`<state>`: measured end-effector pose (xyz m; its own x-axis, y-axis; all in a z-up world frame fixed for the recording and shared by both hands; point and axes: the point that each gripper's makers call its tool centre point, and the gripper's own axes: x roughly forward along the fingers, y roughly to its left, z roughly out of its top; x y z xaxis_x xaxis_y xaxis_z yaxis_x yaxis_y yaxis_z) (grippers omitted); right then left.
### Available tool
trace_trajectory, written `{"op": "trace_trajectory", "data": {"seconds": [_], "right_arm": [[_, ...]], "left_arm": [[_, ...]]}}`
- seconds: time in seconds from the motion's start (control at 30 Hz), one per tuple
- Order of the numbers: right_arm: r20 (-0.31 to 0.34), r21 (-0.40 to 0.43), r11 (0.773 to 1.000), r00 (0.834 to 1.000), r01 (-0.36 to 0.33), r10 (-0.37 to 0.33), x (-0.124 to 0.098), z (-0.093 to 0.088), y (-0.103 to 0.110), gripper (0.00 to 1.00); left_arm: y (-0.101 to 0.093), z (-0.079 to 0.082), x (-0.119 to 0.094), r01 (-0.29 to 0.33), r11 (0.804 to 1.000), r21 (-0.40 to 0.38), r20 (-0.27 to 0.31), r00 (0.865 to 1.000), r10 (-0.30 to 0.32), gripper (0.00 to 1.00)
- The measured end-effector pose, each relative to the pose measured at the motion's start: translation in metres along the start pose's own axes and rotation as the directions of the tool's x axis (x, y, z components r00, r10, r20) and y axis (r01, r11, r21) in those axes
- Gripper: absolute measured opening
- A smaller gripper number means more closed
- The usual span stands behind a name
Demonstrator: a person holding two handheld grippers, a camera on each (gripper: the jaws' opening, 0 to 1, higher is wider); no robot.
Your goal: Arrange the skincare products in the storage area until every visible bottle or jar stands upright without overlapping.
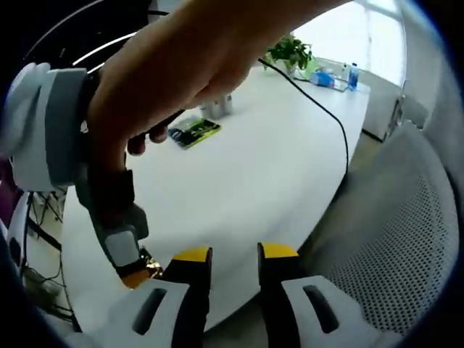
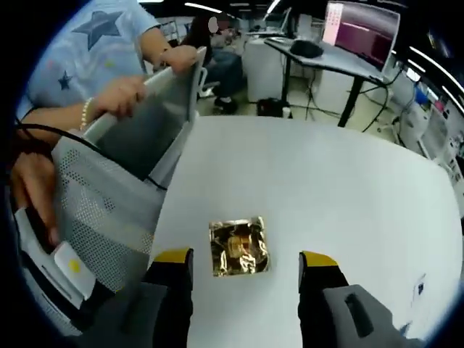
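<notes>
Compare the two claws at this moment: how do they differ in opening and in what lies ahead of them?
The right claw stands wide open, while the left claw shows a narrower gap between its jaws. A crinkled gold packet lies on the white table between the right claw's jaws; ahead of the left claw there is bare table and a mesh chair. Both have yellow-tipped jaws and hold nothing.
</notes>
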<state>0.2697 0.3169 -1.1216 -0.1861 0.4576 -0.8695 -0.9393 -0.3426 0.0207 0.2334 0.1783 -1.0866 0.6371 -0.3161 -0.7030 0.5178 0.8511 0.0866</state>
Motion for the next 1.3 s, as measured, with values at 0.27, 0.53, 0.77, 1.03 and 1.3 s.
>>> {"op": "trace_trajectory", "data": {"seconds": [0.27, 0.53, 0.77, 1.03, 1.3], "right_arm": [[-0.088, -0.108, 0.994, 0.996, -0.032, 0.023, 0.026, -0.012, 0.005, 0.51], [-0.054, -0.14, 0.989, 0.998, -0.049, 0.042, 0.029, -0.007, 0.006, 0.4], [-0.046, -0.139, 0.989, 0.998, -0.048, 0.042, 0.025, -0.01, 0.004, 0.35], [-0.026, -0.078, 0.995, 0.998, -0.056, 0.054, 0.004, -0.032, 0.007, 0.12], [-0.033, -0.062, 0.995, 0.996, 0.079, -0.082, -0.005, -0.039, -0.033, 0.45]], "left_arm": [[-0.001, -0.003, 0.001, 0.004, 1.0, -0.008, -0.013, 1.0, -0.004, 0.16], [0.002, -0.004, 0.0, -0.01, 1.0, -0.014, -0.022, 1.0, 0.009, 0.16], [0.004, -0.005, 0.0, -0.015, 1.0, -0.025, -0.024, 1.0, 0.014, 0.16], [0.004, -0.004, 0.0, -0.012, 0.999, -0.038, -0.015, 1.0, 0.012, 0.17], [0.002, -0.003, 0.0, -0.006, 1.0, -0.029, -0.009, 1.0, 0.005, 0.17]]}}
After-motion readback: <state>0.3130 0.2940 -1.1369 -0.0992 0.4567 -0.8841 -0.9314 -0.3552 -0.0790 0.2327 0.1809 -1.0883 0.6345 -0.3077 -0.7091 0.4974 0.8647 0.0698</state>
